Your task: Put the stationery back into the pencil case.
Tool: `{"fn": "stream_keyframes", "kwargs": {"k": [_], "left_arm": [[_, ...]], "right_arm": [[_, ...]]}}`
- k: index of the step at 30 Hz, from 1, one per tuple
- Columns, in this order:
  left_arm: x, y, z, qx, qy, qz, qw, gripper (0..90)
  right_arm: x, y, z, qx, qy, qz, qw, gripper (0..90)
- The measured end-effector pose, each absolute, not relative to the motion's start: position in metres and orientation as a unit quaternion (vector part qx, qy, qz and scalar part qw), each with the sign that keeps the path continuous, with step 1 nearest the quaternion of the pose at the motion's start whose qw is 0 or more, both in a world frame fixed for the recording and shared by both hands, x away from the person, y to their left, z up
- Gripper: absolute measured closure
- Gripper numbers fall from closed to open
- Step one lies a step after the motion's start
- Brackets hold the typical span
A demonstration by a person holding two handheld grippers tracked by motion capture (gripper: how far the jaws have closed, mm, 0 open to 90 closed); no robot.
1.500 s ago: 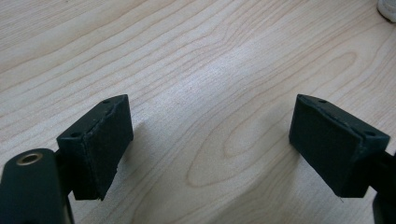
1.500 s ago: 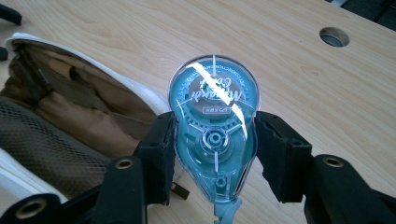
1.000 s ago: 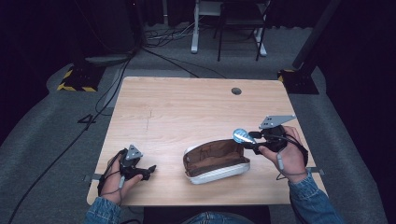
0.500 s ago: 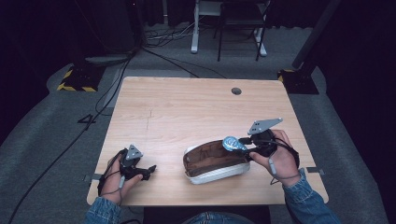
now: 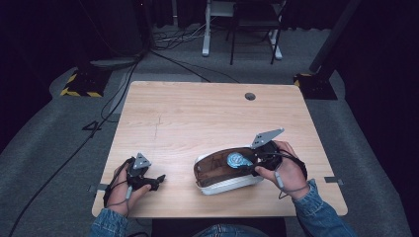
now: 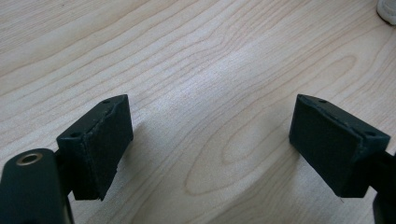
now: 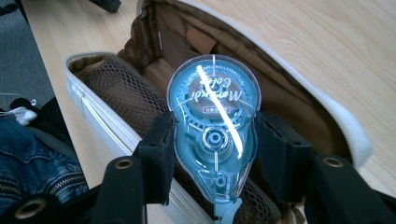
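Correction tape (image 7: pixel 213 135) is clamped in the right gripper (image 7: pixel 212 154) right over the open pencil case (image 5: pixel 225 183), so it just needs dropping in, while the left gripper (image 6: pixel 210 144) sits spread apart, empty, on the table (image 5: pixel 197 113).

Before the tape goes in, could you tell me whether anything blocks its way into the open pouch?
Nothing visible does. The right gripper holds the blue correction tape just above the pouch, whose opening gapes wide beneath it.
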State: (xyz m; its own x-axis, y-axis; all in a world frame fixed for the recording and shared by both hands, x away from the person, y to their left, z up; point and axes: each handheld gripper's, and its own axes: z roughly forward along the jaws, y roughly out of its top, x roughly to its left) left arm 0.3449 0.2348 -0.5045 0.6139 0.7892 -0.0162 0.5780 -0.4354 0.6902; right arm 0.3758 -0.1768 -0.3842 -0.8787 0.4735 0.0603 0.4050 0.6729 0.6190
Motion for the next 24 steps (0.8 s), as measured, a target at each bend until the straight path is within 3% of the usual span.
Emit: {"fn": "stream_keyframes", "kwargs": {"k": [24], "left_arm": [[0.346,0.234,-0.504,0.833,0.411,0.156,0.336,13.8]], "right_arm": [[0.390,-0.152,-0.412,0.225,0.921,0.319,0.005,50.0]]}}
